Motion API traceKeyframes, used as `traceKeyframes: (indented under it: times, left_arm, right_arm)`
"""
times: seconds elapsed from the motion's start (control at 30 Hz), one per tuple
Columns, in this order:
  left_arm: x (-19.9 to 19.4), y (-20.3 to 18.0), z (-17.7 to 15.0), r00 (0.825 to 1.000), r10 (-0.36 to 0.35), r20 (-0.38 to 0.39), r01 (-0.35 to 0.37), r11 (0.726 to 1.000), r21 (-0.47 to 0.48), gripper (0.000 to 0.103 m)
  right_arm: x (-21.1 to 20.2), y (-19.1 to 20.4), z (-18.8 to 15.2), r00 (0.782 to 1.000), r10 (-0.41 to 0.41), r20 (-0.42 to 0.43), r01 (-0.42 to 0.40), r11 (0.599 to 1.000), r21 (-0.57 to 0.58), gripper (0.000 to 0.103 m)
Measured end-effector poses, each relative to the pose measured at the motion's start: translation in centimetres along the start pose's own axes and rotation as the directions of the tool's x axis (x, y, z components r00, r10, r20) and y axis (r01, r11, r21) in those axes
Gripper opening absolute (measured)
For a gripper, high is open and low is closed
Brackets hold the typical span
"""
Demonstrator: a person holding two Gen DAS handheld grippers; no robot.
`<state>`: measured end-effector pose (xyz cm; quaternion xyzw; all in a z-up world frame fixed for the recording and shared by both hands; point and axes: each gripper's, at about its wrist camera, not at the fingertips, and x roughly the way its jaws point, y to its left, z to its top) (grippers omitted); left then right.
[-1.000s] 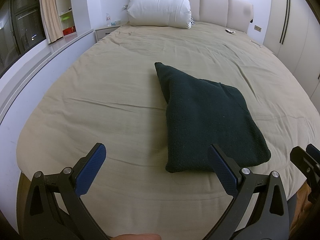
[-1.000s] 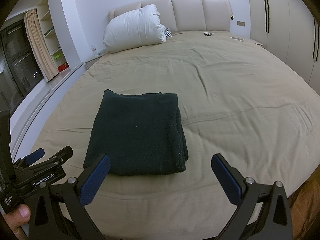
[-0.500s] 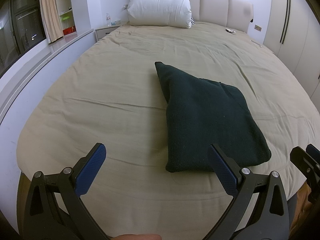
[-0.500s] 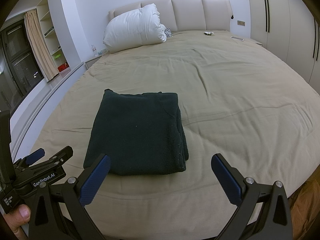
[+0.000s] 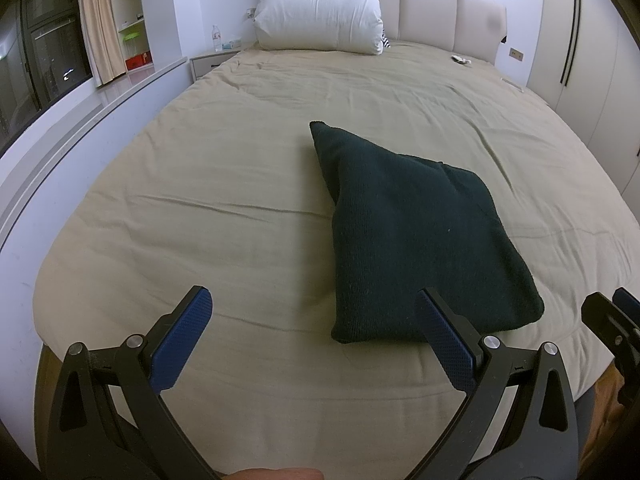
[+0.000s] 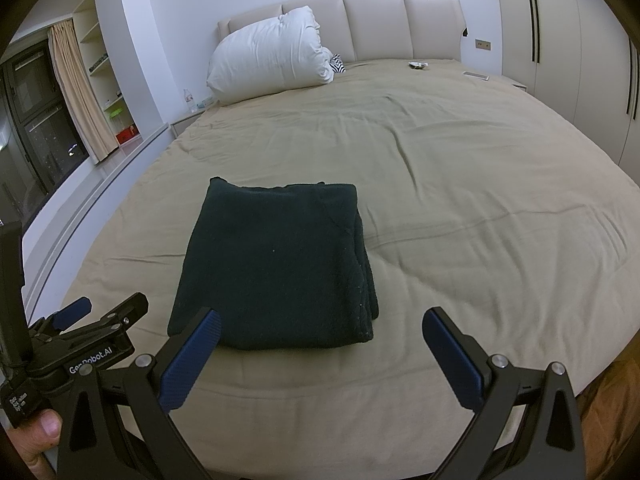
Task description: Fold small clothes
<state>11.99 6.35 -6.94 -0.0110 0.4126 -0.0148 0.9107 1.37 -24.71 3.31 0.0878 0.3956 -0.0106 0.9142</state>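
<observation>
Dark green knit, folded into a compact rectangle, is seen as the garment (image 6: 276, 264) lying flat on the beige bed cover (image 6: 460, 208), near the foot edge of the bed and well apart from the white pillow (image 6: 268, 64) at the headboard. Relative to the garment, the left gripper (image 5: 316, 340) is held just short of its near-left corner, and the right gripper (image 6: 320, 352) is held just short of its near edge, toward the right corner. Both grippers are spread wide and nothing is gripped by either; no cloth is touched. The folding appears to be finished, judged by the stacked layers shown along the garment's right side and the even outline. If a last tidy is intended, the layered right edge should be squared by a light press from above rather than a pinch, so that the layers are not dragged apart. If the garment is to be lifted away, both near corners should be taken through all layers together, and the pile kept level.
</observation>
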Motion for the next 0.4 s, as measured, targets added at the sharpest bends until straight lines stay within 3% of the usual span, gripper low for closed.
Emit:
traceKeyframes:
  times: [0.4]
  left_arm:
    - [0.36, 0.12, -0.21, 1.0, 0.014, 0.016, -0.014, 1.0, 0.01, 0.103]
  right_arm:
    - [-0.01, 0.24, -0.44, 1.0, 0.004, -0.002, -0.004, 1.0, 0.004, 0.103]
